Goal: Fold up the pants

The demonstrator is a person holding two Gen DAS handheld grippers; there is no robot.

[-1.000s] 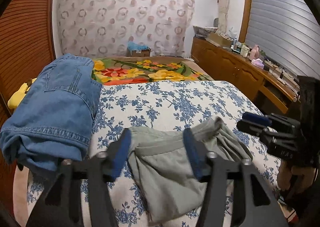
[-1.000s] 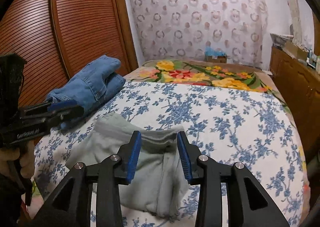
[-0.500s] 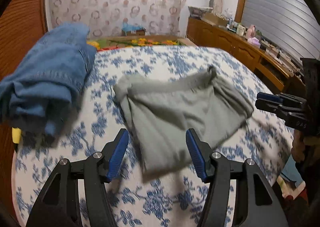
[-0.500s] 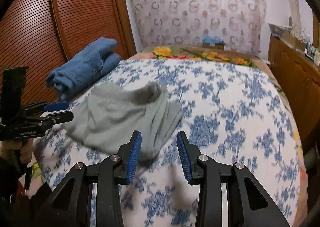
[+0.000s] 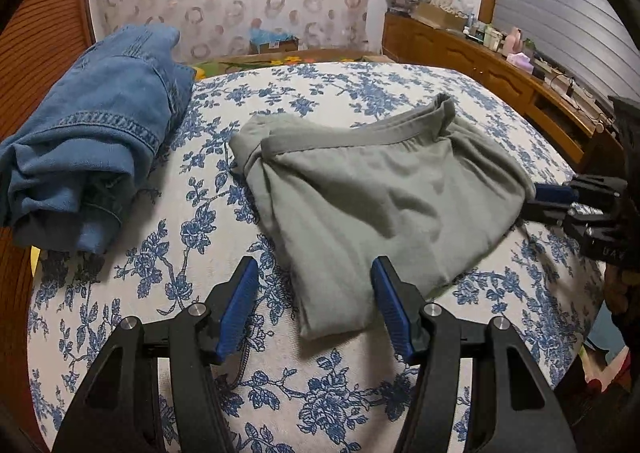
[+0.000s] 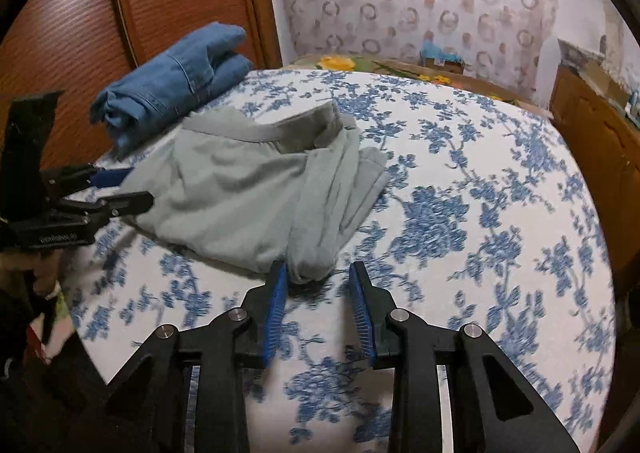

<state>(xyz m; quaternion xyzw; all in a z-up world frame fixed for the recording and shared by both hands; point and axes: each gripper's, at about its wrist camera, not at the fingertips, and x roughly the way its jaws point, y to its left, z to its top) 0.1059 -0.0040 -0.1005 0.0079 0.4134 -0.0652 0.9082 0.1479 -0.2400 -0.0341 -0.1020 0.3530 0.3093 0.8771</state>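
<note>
Grey-green pants [image 5: 372, 197] lie folded in a rough rectangle on the blue-flowered bedspread [image 5: 160, 293], waistband toward the far side. They also show in the right wrist view [image 6: 248, 193]. My left gripper [image 5: 314, 303] is open and empty, just short of the pants' near corner. My right gripper [image 6: 318, 305] is open and empty, its fingertips at the pants' near folded edge. Each gripper shows in the other's view: the right one [image 5: 552, 201] at the pants' right edge, the left one [image 6: 120, 189] at their left edge.
Folded blue jeans [image 5: 92, 133] lie at the bed's left side by a wooden slatted wardrobe [image 6: 168, 1]. A wooden sideboard [image 5: 480, 53] with clutter runs along the right. A flowered blanket [image 6: 340, 63] and a cardboard box [image 5: 272, 43] sit at the far end.
Both grippers have drawn back toward the near side of the bed and dropped lower. The pants now lie released and flat ahead of both open grippers.
</note>
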